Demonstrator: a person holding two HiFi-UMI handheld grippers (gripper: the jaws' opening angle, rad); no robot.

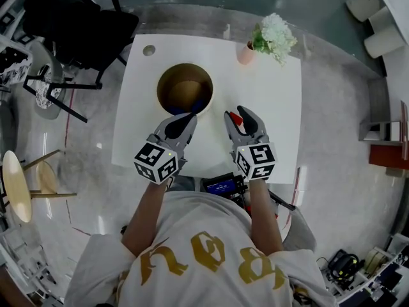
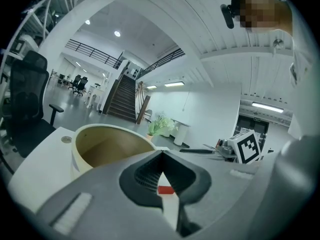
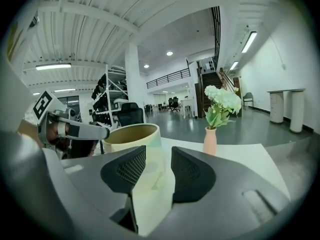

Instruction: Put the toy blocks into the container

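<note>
White square table bore all. Tan round container stood just ahead of left gripper, ahead-left of right gripper. Pink vase with white flowers stood well ahead of right gripper, near far edge. Small red block lay at right gripper's tips. Round cap sat flush in far corner, beyond container from left gripper.

container on white table | left gripper, right gripper near it | red block by right gripper
</note>
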